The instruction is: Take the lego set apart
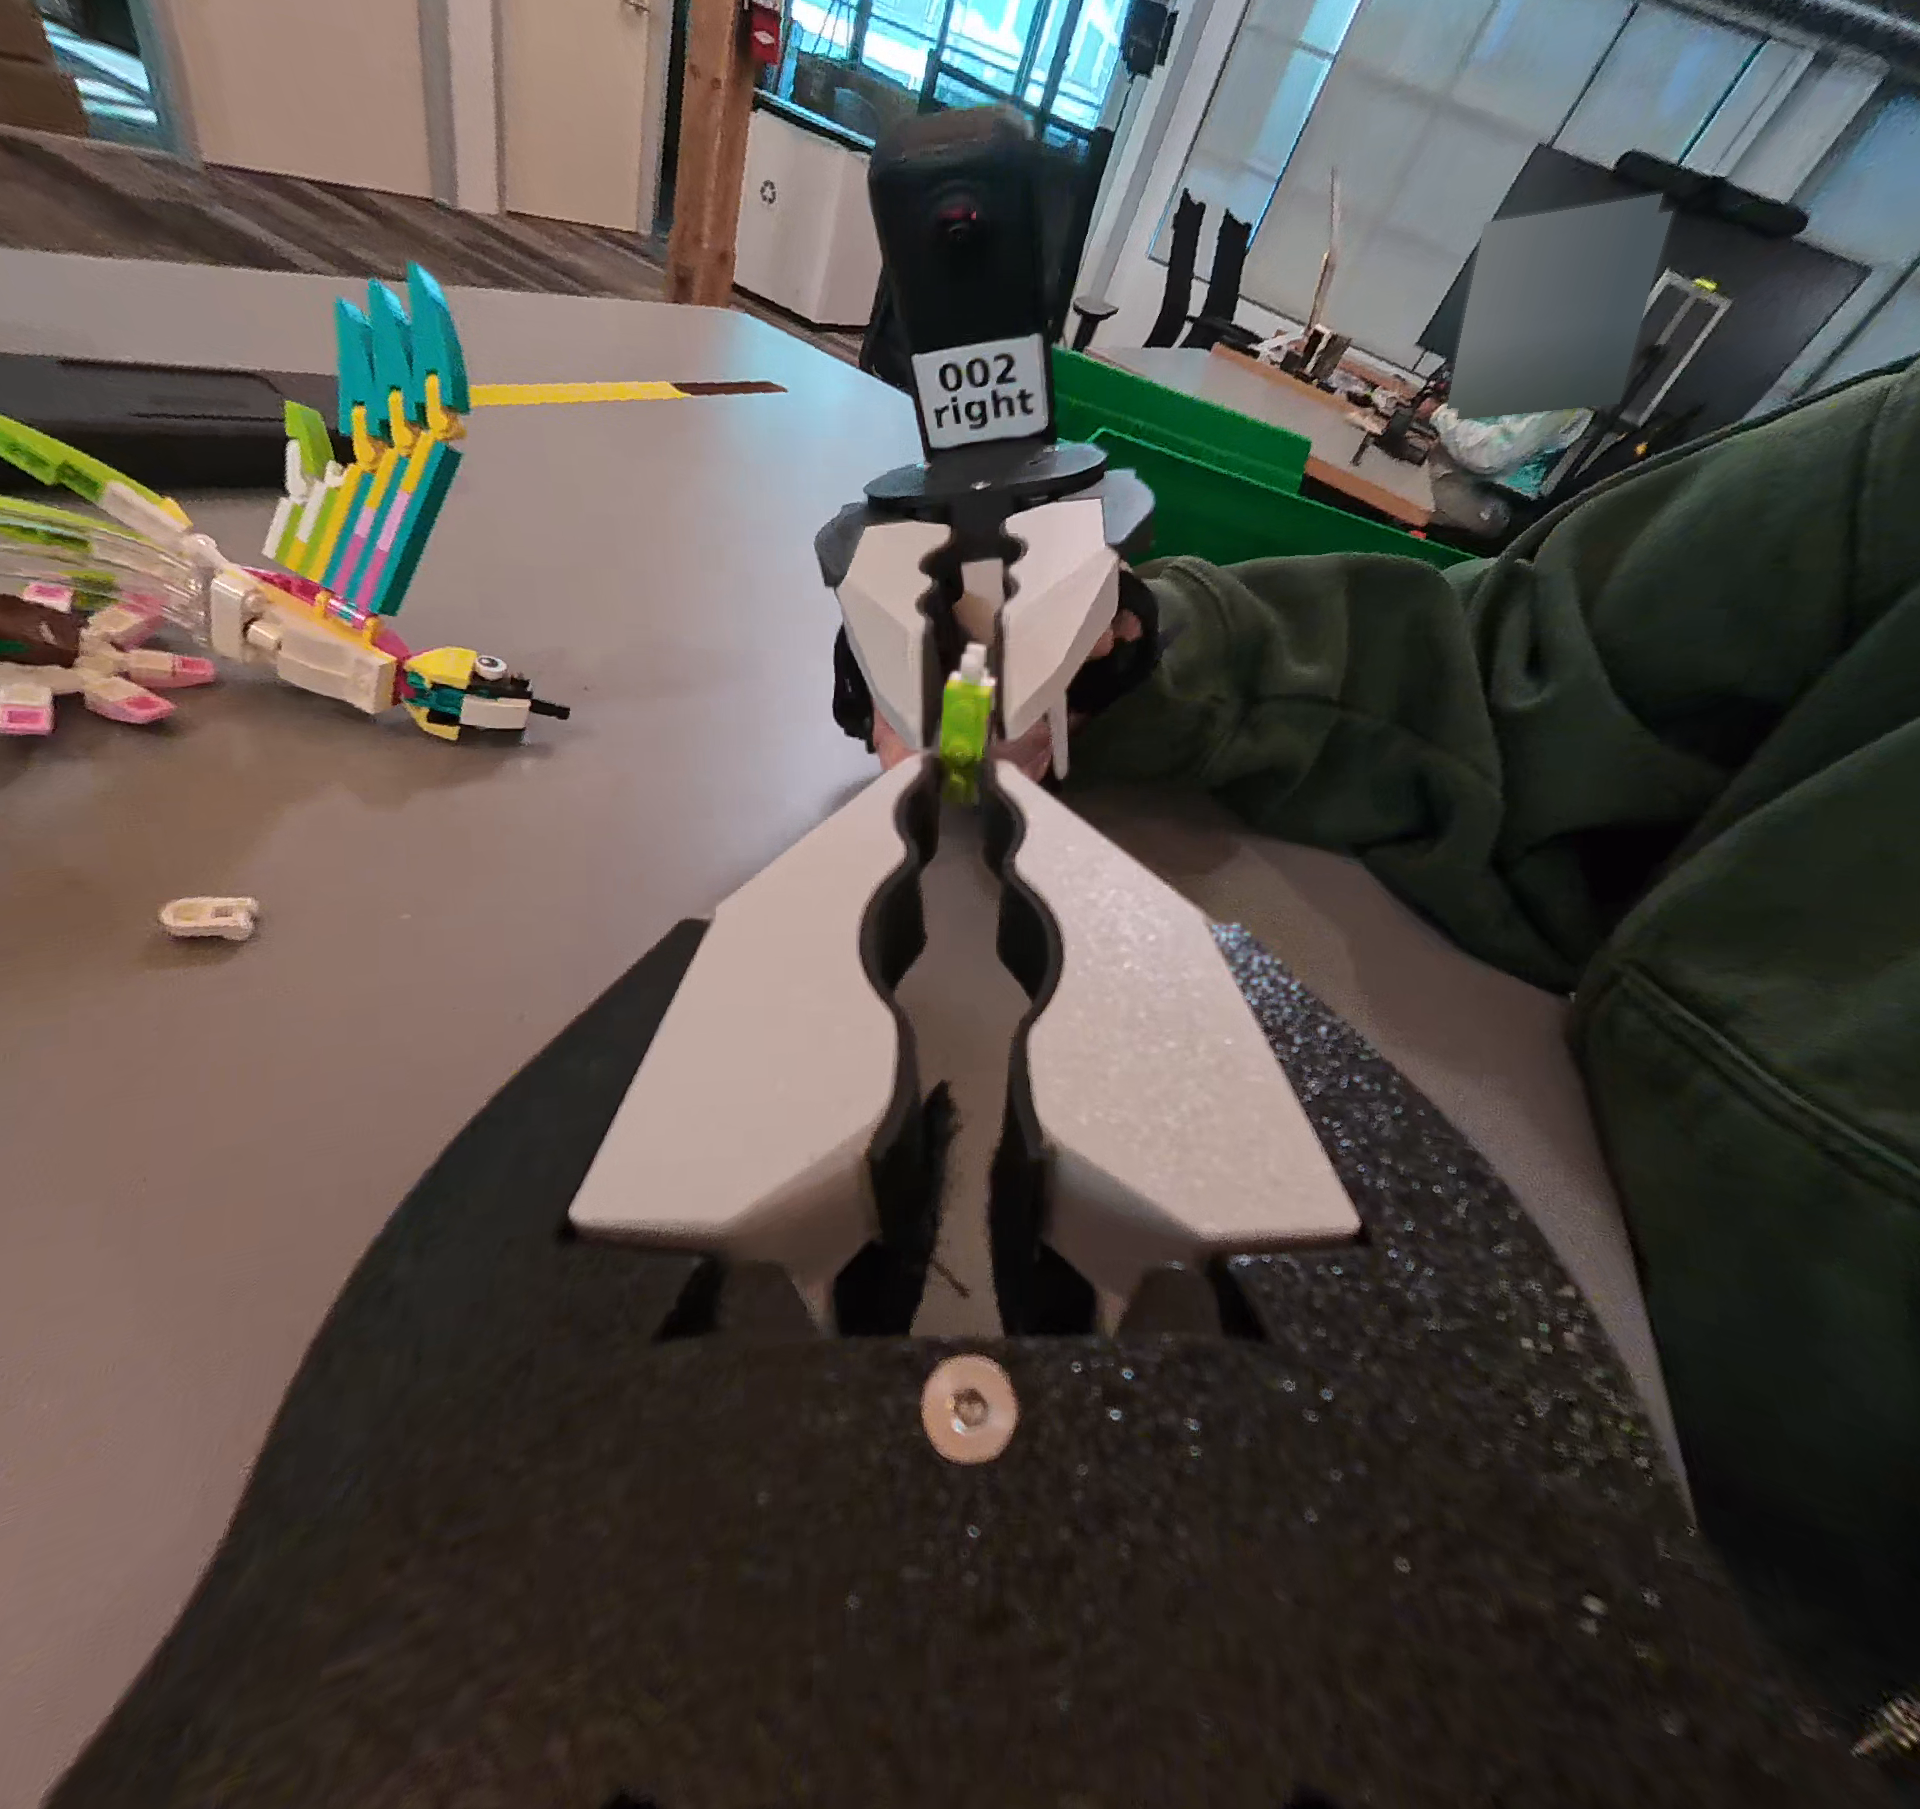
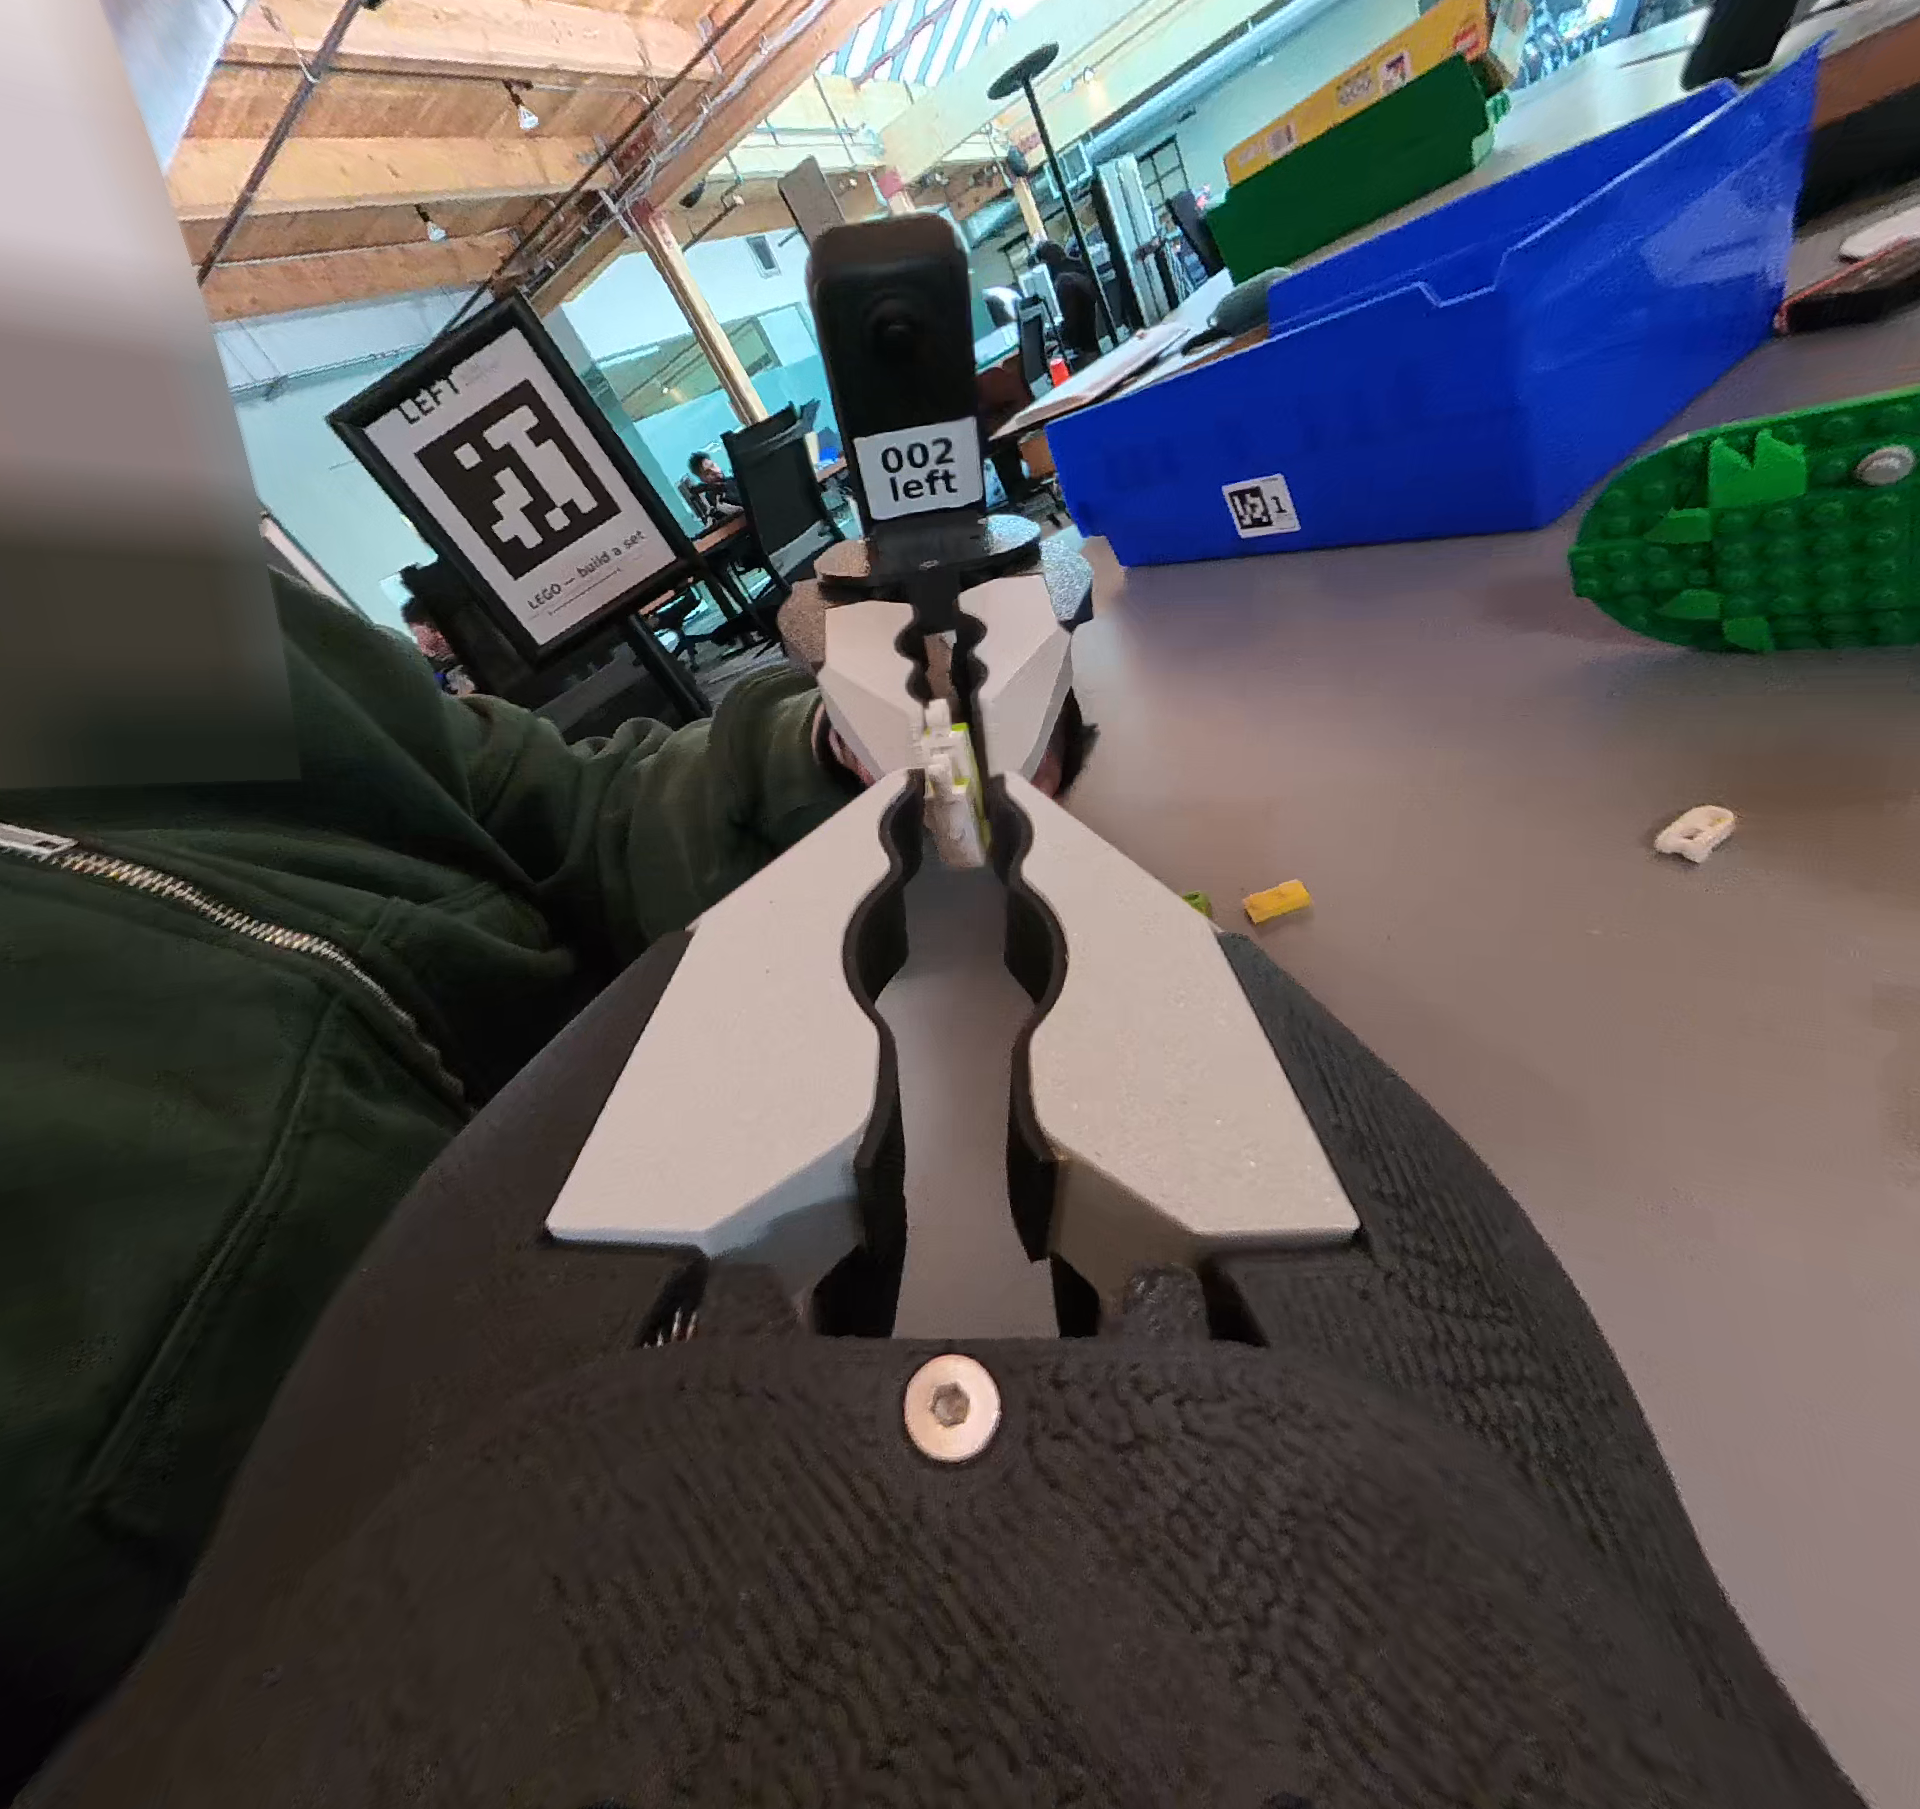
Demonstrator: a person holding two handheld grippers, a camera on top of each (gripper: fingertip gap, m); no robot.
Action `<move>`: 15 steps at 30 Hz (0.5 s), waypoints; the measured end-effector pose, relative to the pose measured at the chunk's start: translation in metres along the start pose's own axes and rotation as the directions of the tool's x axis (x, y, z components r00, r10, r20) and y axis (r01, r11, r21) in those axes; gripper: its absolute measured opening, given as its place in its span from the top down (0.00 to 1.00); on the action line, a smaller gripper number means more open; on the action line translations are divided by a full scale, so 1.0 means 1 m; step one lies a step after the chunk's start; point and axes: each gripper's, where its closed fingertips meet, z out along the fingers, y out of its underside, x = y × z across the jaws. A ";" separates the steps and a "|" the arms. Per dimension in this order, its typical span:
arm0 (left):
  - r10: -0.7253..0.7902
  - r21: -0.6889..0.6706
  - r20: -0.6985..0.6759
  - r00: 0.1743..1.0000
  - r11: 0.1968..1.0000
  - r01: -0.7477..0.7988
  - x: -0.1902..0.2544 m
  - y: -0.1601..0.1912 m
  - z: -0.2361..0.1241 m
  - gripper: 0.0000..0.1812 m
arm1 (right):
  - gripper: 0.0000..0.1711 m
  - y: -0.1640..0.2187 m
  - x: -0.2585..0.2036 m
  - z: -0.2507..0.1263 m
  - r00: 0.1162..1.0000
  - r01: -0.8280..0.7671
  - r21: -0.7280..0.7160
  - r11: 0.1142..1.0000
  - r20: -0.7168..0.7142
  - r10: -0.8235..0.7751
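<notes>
Facing each other tip to tip above the grey table (image 1: 520, 980), the left gripper (image 1: 961, 783) and right gripper (image 2: 951, 824) both had their jaws clamped on one small lime-and-white brick piece (image 1: 961, 720), held between them clear of the table. The piece looked light, rigid and slippery, probably best pinched on its flat sides near each end and pulled straight apart. The rest of the lego set, a colourful bird model (image 1: 343, 616), lay on its side well off to the left gripper's left. A loose white part (image 1: 208, 918) and a yellow brick (image 2: 1278, 899) lay on the table, near a green studded plate (image 2: 1756, 544) and a blue bin (image 2: 1455, 388).
</notes>
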 end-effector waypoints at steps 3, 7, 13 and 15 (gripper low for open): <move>0.003 -0.002 0.001 1.000 1.000 -0.003 0.000 0.000 0.000 0.97 | 0.95 0.000 -0.001 0.000 1.000 0.004 -0.002 1.000 0.003 -0.004; 0.030 -0.023 0.011 0.999 0.999 -0.030 0.003 0.002 -0.001 0.97 | 0.97 0.003 -0.002 0.000 0.996 0.081 -0.057 0.995 -0.021 -0.082; 0.025 0.078 0.087 0.996 0.996 -0.032 -0.012 -0.015 -0.032 0.98 | 0.97 -0.004 0.008 -0.026 0.978 0.173 -0.080 0.982 -0.105 -0.181; -0.050 0.159 0.145 0.988 0.987 0.027 -0.031 -0.023 -0.058 0.98 | 0.97 -0.020 0.014 -0.045 0.978 0.154 -0.011 0.988 -0.139 -0.154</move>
